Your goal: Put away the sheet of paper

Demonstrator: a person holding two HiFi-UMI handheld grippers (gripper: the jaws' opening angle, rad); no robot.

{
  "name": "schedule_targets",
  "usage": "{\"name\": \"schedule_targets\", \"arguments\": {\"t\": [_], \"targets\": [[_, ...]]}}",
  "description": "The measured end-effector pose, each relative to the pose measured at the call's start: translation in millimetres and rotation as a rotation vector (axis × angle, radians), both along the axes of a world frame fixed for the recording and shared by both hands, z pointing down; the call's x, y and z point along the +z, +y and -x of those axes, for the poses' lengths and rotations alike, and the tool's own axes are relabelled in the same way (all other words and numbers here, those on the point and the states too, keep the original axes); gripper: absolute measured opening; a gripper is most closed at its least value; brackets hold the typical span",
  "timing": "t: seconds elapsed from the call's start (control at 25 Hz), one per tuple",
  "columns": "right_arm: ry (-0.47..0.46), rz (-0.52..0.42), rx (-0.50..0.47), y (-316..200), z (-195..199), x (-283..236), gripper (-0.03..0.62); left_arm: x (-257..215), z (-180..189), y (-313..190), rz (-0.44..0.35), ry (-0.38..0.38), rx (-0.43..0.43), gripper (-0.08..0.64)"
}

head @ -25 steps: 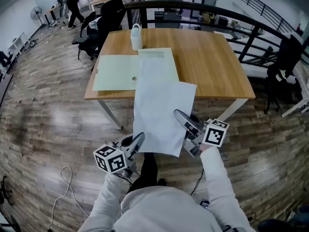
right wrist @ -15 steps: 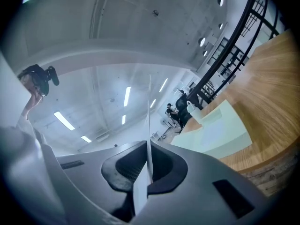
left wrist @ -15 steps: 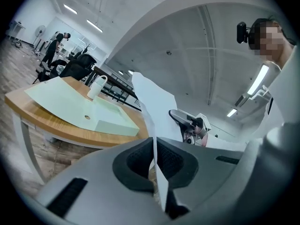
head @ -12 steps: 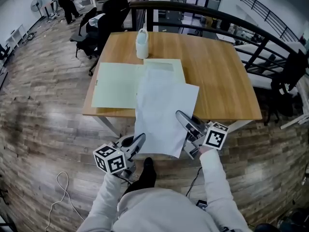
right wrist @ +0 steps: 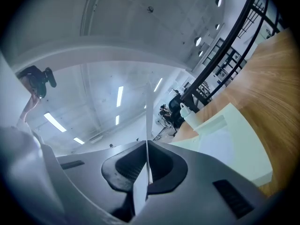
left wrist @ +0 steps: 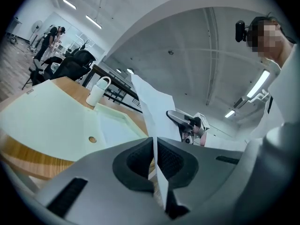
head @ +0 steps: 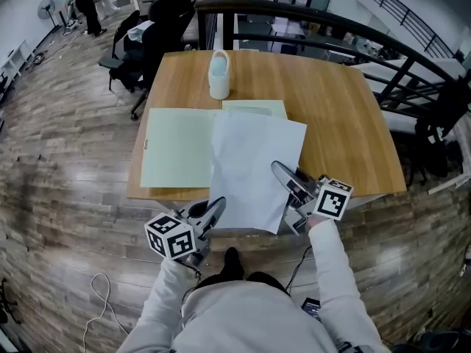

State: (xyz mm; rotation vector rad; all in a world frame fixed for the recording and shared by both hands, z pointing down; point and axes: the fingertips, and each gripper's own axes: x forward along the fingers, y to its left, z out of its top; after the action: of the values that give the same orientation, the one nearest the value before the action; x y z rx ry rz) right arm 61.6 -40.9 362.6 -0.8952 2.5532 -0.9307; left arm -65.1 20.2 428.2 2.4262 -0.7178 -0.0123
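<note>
White sheet of paper (head: 254,160) is pinched at its two near corners: L gripper (head: 213,210) and R gripper (head: 282,175) are both clamped hard on it, jaws together w/ only the sheet between. Its far half reaches over the open pale-green folder (head: 180,145) on the wooden table (head: 338,101); its near end overhangs the table edge. Probably the step is laying it into the folder. Hold both corners level & taut, push fwd flat, square it to the right leaf, release only once it's fully over.
</note>
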Motion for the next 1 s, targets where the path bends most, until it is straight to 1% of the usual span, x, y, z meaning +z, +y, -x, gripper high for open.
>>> {"name": "schedule_targets", "arguments": {"t": [0.16, 0.44, 0.72, 1.0], "targets": [[0.006, -0.001, 0.006, -26.3, -0.6, -4.5, 0.028, -2.9, -0.3, -26.8, -0.013, -0.004, 0.010, 0.018], [0.019, 0.019, -0.009, -66.2, 1.8, 0.4, 0.028, 3.4, -0.3, -64.5, -0.002, -0.011, -0.008, 0.018], [0.032, 0.016, -0.057, -116.4, 2.5, -6.9, 0.028, -0.3, -2.9, -112.7, -0.003, -0.022, -0.044, 0.018], [0.036, 0.009, -0.110, -164.9, 5.7, -9.1, 0.028, 1.6, -6.6, -158.4, -0.007, -0.051, -0.082, 0.018]]}}
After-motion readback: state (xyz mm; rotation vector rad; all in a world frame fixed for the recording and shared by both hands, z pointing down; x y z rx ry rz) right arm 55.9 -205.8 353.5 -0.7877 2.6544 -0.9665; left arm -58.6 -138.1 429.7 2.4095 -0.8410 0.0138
